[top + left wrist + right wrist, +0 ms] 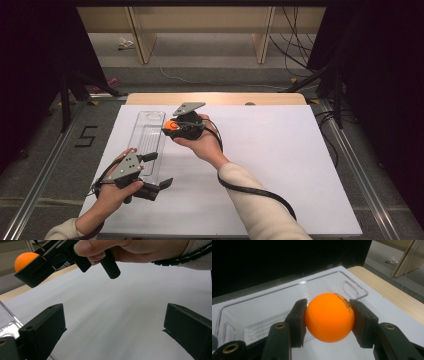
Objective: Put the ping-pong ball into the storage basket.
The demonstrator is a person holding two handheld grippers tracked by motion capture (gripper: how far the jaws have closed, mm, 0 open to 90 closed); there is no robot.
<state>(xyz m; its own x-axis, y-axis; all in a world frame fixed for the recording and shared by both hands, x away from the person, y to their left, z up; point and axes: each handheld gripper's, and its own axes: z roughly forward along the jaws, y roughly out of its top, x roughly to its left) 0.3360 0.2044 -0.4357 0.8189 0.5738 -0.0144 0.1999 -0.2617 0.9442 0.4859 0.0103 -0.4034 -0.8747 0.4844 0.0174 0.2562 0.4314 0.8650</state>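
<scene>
An orange ball sits pinched between the two black jaws of my right gripper, which is shut on it. In the high view that gripper holds the ball just above the right edge of a clear plastic tray lying lengthwise on the white sheet. The tray lies below and beyond the ball in the right gripper view. My left gripper rests at the tray's near end, jaws wide apart with nothing between them. In its own view the left gripper faces bare sheet, with the ball at upper left.
A white sheet covers the table, with a wooden strip along the far edge. Metal rails run along both sides. Wooden shelf legs and cables stand beyond the table. The right gripper's cable trails over the forearm.
</scene>
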